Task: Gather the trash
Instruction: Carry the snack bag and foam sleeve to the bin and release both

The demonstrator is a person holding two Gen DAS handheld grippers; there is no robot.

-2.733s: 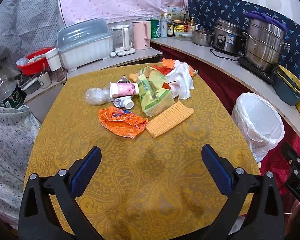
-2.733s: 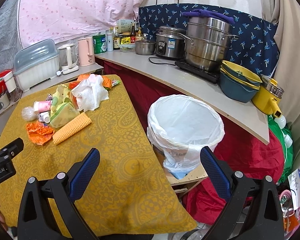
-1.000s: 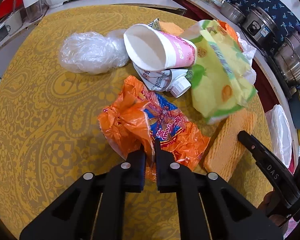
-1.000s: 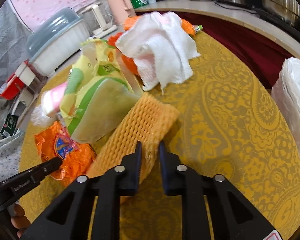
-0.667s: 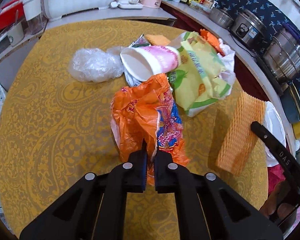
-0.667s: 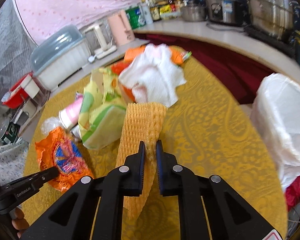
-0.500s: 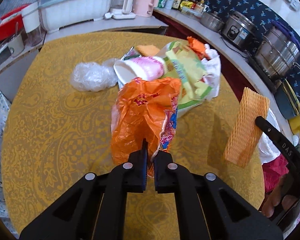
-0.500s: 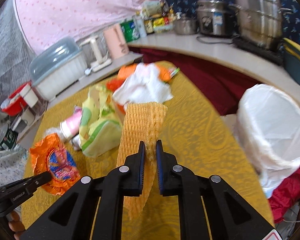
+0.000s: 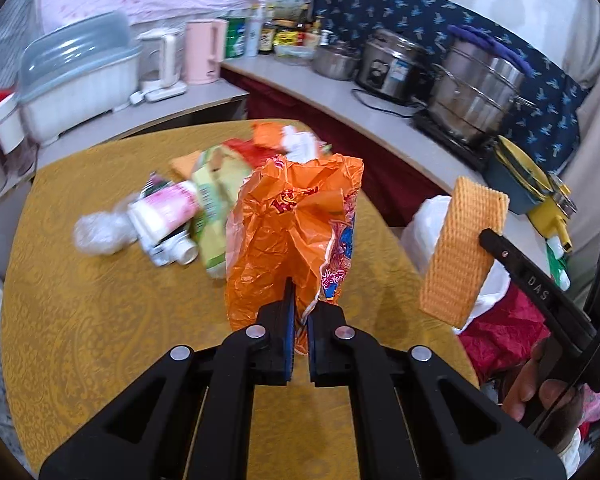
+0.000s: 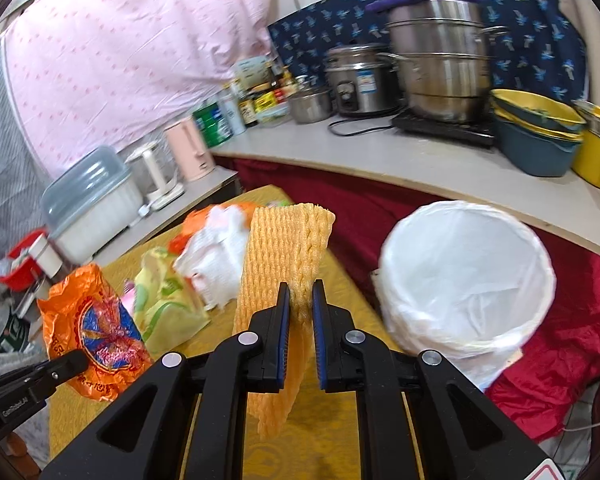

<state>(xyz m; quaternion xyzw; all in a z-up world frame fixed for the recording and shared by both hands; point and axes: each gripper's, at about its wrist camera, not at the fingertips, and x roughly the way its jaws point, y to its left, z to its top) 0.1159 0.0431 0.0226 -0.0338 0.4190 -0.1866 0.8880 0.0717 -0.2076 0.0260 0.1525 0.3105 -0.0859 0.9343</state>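
Left gripper (image 9: 299, 308) pinched on the lower edge of a crumpled orange snack wrapper (image 9: 296, 232), lifted clear of the yellow table (image 9: 100, 320), wrapper standing up above the fingertips. Right gripper (image 10: 300, 300) clamped on a ribbed orange foam net (image 10: 284, 264), also off the table, one end raised above the jaws, the other hanging below them. White-lined trash bin (image 10: 468, 276) just off the table's right edge, mouth open; foam net held near that edge, close to the bin but not over the opening as far as the right wrist view shows.

Left on the table, behind the raised wrapper: pink-and-white paper cup (image 9: 168, 208) on its side, small white bottle (image 9: 176, 252) just in front of the cup, clear plastic wad (image 9: 100, 232) to the cup's left, yellow-green bag (image 9: 212, 192) to its right, white crumpled tissue (image 10: 216, 256) farther back. Possibly another orange scrap (image 9: 268, 136) behind the tissue, too blurred to name.
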